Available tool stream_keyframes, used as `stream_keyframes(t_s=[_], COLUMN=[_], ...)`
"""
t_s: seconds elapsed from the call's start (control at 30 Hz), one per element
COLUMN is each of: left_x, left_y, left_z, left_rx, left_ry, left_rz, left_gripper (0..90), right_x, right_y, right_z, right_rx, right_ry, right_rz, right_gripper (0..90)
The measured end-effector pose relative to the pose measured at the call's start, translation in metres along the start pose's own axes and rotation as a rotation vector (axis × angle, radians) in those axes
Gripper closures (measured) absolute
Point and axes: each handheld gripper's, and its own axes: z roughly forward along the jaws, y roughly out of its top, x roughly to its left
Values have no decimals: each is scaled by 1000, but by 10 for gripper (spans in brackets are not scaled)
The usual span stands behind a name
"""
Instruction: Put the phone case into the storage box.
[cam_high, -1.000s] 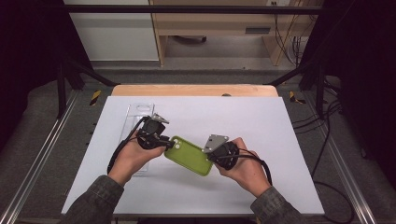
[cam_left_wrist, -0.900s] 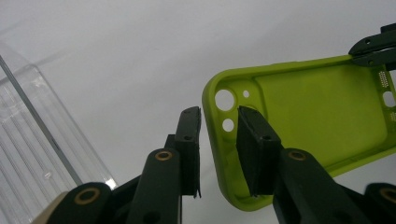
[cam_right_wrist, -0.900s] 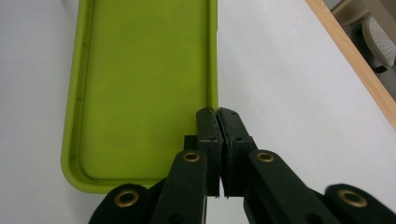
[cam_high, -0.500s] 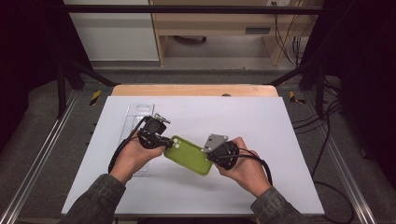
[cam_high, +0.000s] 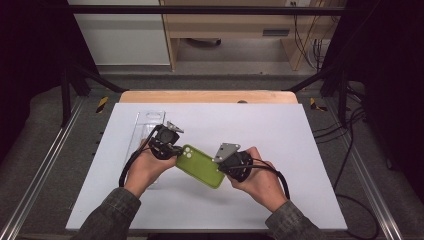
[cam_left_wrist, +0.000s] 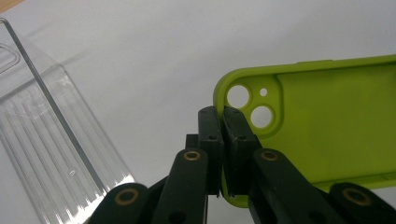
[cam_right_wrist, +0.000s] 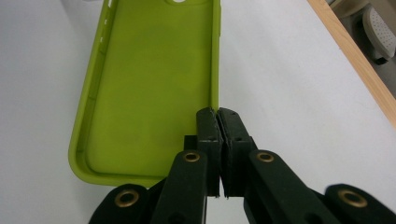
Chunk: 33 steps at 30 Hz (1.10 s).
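High view: a green case (cam_high: 200, 165) sits mid-counter, nearer the front edge, its long axis slanting from back-left to front-right, camera holes toward the left. Left gripper view: the left gripper (cam_left_wrist: 223, 116), its jaws having just closed, pinches the case's rim by the holes, beside a clear tray (cam_left_wrist: 46, 154). Right gripper view: the right gripper (cam_right_wrist: 218, 119) clamps the opposite rim. The soft rim could slip free if the hands pull apart.

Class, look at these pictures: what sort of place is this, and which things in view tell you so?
Probably a lab recording bench: a white table inside a dark metal frame, loose cables on the floor, and handheld grippers working a green phone case.
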Motion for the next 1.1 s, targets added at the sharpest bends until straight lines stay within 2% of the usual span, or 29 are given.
stream_keyframes(t_s=[0.3,0.43,0.53,0.7,0.83,0.9,1.1], left_x=[4,4,3,2,1,1,0], left_y=[-1,-2,-2,-2,-2,-2,-3], left_z=[-4,-4,-2,0,-1,-1,-3], left_rx=[-15,-14,-4,-3,-8,-13,-34], left_ry=[20,30,46,61,72,80,104], left_rz=[16,25,43,64,81,88,116], left_gripper=[872,873,873,873,873,873,873], right_x=[0,0,1,-1,-5,-8,-20], right_y=[4,5,6,6,3,0,-14], right_z=[-2,-2,-2,-7,-8,-7,-7], right_rx=[-35,-50,-77,-132,-152,-173,-218], right_ry=[34,78,112,120,95,65,25], right_rz=[42,62,83,127,154,175,263], right_gripper=[866,839,738,534,374,301,150])
